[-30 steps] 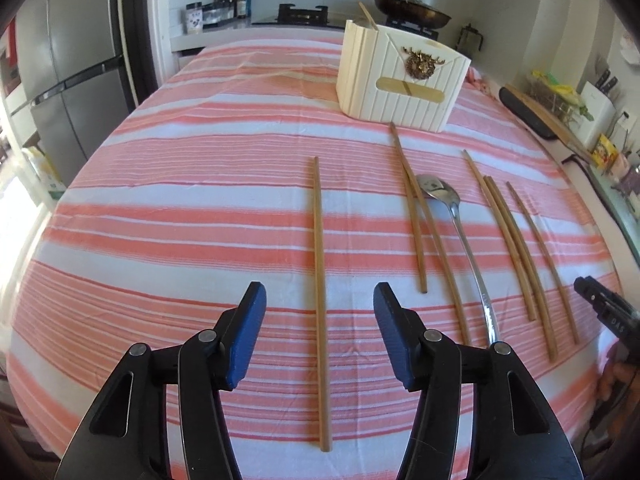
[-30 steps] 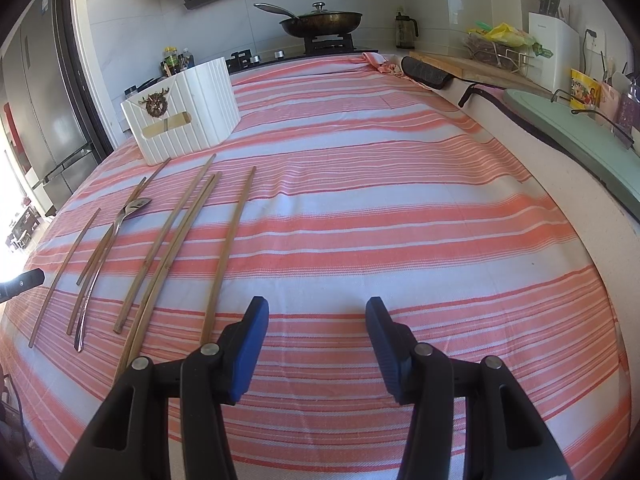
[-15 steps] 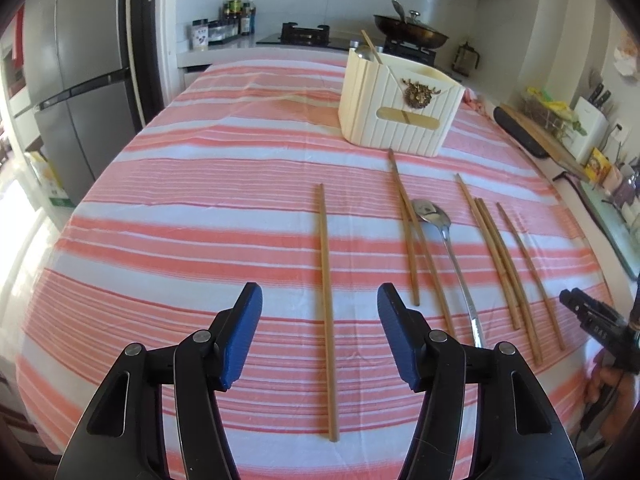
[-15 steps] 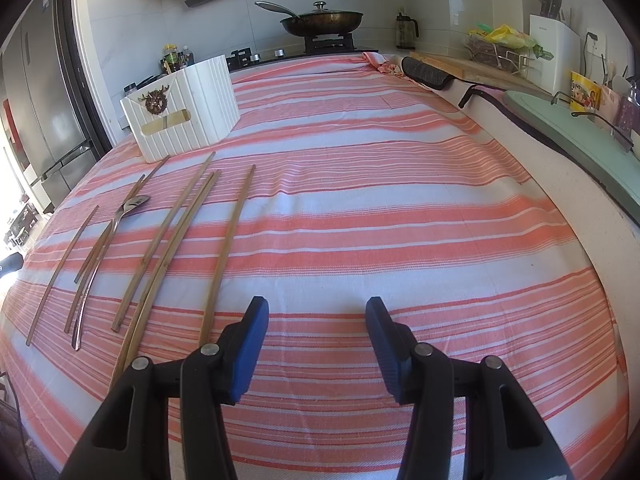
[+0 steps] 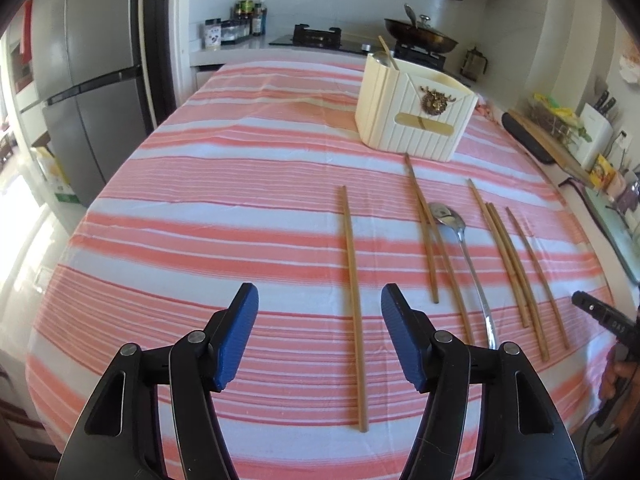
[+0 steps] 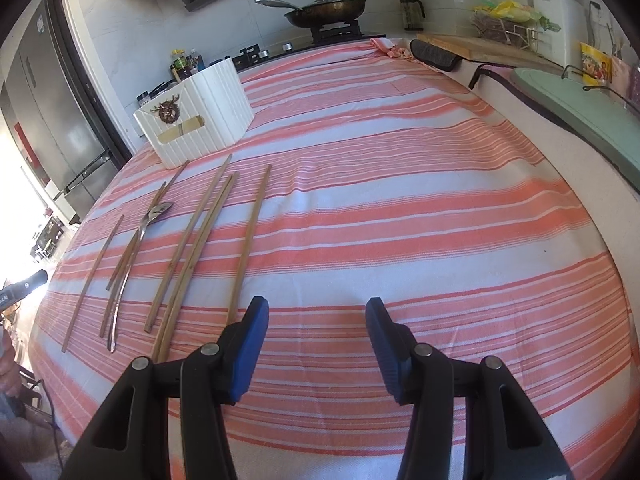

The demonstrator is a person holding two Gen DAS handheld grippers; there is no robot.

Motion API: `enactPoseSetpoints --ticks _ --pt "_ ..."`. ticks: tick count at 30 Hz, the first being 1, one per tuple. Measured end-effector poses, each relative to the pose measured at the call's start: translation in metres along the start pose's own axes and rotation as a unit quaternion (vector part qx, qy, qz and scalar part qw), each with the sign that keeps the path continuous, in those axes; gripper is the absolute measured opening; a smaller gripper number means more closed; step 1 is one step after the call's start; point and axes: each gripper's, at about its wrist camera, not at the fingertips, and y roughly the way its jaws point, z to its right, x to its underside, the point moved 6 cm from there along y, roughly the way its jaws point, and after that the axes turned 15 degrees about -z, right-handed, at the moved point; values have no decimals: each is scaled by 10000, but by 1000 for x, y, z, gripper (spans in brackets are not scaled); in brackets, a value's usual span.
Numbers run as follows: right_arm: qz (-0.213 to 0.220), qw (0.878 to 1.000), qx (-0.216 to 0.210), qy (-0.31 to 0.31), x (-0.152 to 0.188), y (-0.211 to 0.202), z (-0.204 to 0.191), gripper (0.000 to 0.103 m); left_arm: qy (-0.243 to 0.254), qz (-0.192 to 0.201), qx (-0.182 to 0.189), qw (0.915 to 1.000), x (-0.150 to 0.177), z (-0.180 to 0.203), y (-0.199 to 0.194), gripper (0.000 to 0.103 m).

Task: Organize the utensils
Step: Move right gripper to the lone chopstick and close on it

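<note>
Over the last second the left gripper point(image 5: 318, 336) had drawn back and risen; the lone chopstick point(image 5: 353, 304) lay just inside its right jaw. Both jaws stood wide, empty. The right gripper point(image 6: 317, 344) held steady, chopsticks beyond its left jaw; the holder point(image 5: 414, 114) awaited.

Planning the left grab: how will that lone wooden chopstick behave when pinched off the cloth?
The lone brown wooden chopstick looks thin and straight, so probably stiff and light. Lying flat on the striped tablecloth, it may roll or pivot if gripped off-centre.
</note>
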Motion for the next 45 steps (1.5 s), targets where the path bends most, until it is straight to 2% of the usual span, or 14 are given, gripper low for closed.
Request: enactPoseSetpoints --ticks 3,5,8,11,12,13,14,17,24,29,31,33,40,45 --pt "-139 9992 -34 -379 -7 -5 -25 52 -27 -102 44 9999 0 -3 6 66" --pt "-398 9967 -7 -710 -13 2 -46 51 34 -141 95 9999 -1 1 7 66" --pt "-778 9899 338 -1137 -21 26 -68 51 271 -186 98 9994 -4 10 6 66" --pt "-849 9838 730 -1400 -26 43 -76 34 407 -183 50 9990 -7 12 3 66" --pt "-810 9831 809 -1428 -27 43 -75 22 426 -179 42 9989 -7 11 1 66" --pt "-814 9829 865 -1404 -29 43 -73 18 432 -176 31 9989 -7 9 0 67" --pt "-812 9839 868 -1334 -29 42 -70 8 435 -177 9 9989 -7 7 0 68" --pt "-848 9860 906 -1113 -27 36 -52 6 419 -213 -72 9989 -4 -1 2 68" --pt "-976 9843 1296 -701 -7 14 -10 6 314 -238 -31 9992 -1 -11 5 68" --pt "-1007 9858 1168 -660 -4 10 -5 8 380 -277 -13 9989 -7 -5 8 68" --pt "-1036 9866 1080 -645 -3 9 -4 17 424 -276 2 9987 -8 -3 7 68" --pt "-1068 9878 938 -632 -4 7 -3 38 453 -313 29 9985 -10 -3 7 68" --pt "-1296 9880 538 -643 -7 4 1 39 626 -632 220 9958 -19 -4 18 69" --pt "-1358 9873 439 -705 -21 -4 6 38 1030 -1010 570 9879 -36 9 37 75"
